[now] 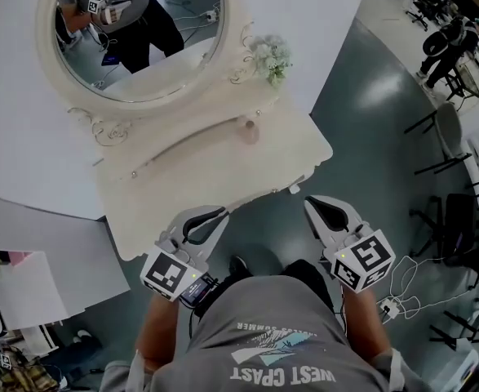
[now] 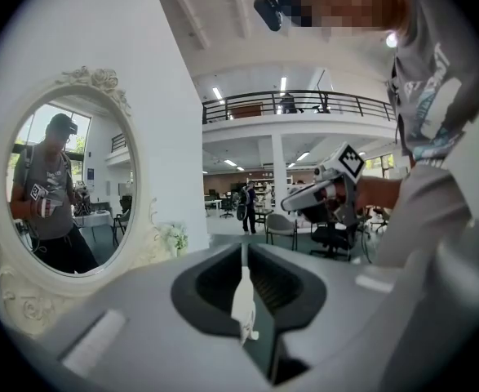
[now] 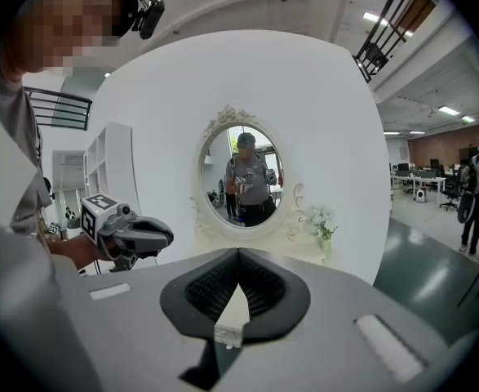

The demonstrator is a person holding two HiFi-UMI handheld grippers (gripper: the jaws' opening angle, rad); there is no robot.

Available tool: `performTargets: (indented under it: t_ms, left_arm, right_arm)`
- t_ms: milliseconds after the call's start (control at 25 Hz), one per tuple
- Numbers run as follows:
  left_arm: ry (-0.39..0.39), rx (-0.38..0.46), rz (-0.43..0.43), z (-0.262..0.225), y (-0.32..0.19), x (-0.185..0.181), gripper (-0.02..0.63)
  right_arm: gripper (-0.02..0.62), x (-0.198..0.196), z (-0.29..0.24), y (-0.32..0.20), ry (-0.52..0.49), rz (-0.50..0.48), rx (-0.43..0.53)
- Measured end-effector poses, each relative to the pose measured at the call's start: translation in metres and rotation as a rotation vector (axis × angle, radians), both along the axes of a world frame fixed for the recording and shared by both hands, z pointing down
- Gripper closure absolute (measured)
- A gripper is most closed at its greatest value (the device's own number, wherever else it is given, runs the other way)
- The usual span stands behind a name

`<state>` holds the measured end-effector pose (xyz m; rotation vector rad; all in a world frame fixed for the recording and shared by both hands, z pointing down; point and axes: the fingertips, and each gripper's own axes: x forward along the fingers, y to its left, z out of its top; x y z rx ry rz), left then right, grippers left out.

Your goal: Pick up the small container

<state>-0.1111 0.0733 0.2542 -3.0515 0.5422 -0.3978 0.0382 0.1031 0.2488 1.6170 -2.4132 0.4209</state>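
Ahead of me, toward the back of the pale dressing-table surface (image 1: 198, 170), the small container (image 1: 250, 129) sits as a little round pinkish thing, below the oval mirror (image 1: 141, 39) and near the spray of white flowers (image 1: 270, 57). It stands on its own, untouched, and well apart from both of my tools. I hold my left gripper (image 1: 215, 213) at the near edge of the surface, with its jaws pressed together and nothing between them. My right gripper (image 1: 312, 204) hangs off the front right corner, over the floor, and its jaws are likewise closed flat against each other on nothing at all. By my reckoning the pick-up has not begun: no reach, no opening, no contact. What is left is the whole job. I would choose a gripper, probably the right since the container lies toward that side, spread its jaws, carry it forward across the surface, straddle the container, close on it and lift. From the gripper views I cannot make the container out, so I judge its place from the head view alone.
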Motion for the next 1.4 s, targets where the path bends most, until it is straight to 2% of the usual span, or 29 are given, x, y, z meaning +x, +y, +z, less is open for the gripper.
performTargets:
  t_ms: [280,400,520,680,960,1200,1400]
  left_arm:
    - [0.029,-0.032,-0.066,0.004,-0.03,-0.026,0.586]
    - [0.007,-0.008,-0.087,0.01,-0.046,-0.025,0.586]
    - [-0.015,0.008,-0.115,0.01,-0.064,-0.018,0.586]
    - [-0.002,-0.033,-0.221,0.004,-0.082,-0.005,0.586]
    - [-0.032,-0.039,-0.359,0.005,-0.108,0.025,0.586]
    - [-0.059,-0.046,-0.467,0.009,-0.125,0.048,0.586]
    - [-0.086,-0.062,-0.522,0.016,-0.131,0.064,0.586]
  right_arm:
    - [0.594,-0.025,0.001,-0.034,0.027,-0.056,-0.019]
    - [0.594,-0.022,0.004,-0.059,0.025,-0.093,-0.023]
    - [0.594,-0.017,0.008,-0.085,0.017,-0.141,-0.027]
    - [0.594,-0.003,0.009,-0.122,0.002,-0.225,-0.029]
    - [0.594,0.018,0.02,-0.173,-0.025,-0.373,-0.032]
    - [0.594,0.045,0.031,-0.205,-0.043,-0.463,-0.038]
    - [0.594,0.066,0.038,-0.227,-0.053,-0.504,-0.038]
